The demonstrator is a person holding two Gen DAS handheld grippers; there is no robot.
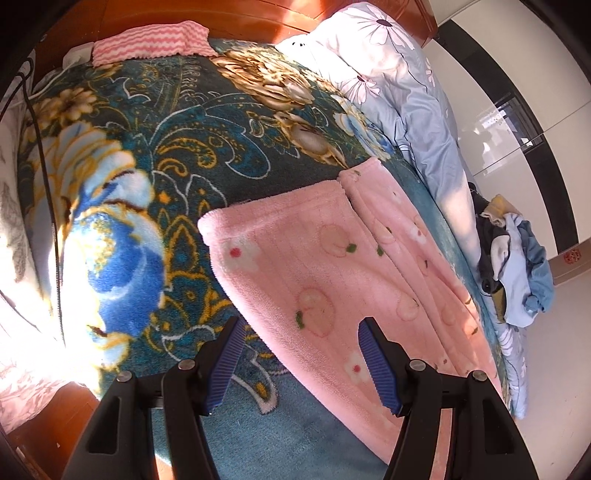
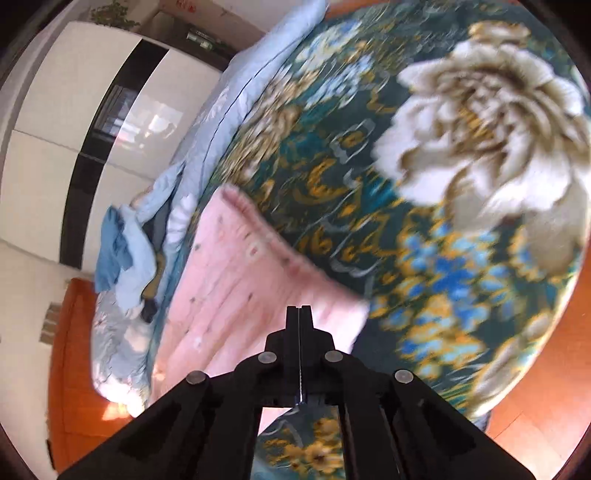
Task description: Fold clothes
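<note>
A home bedroom, plainly; a bed spread with a thick teal floral blanket (image 1: pixel 177 147), wooden headboard (image 1: pixel 184 18) behind it; a pale blue flowered quilt (image 1: pixel 417 92) heaped along one side; a pink-and-white striped towel (image 1: pixel 147 42) laid near the head; a loose pile of blue and dark clothes (image 1: pixel 517 273) dumped at the bed's edge; glossy white wardrobe doors (image 2: pixel 48 110) with a black strip alongside; orange-brown wooden floor (image 2: pixel 77 369) below; sunlight across bedding.

Ahead of my left gripper (image 1: pixel 303 354), the pink garment (image 1: pixel 325 266) looks fluffy, matt fleece; the floral blanket (image 1: pixel 177 147) plush pile; my finger pads (image 1: pixel 376 362) ribbed blue rubber.
</note>
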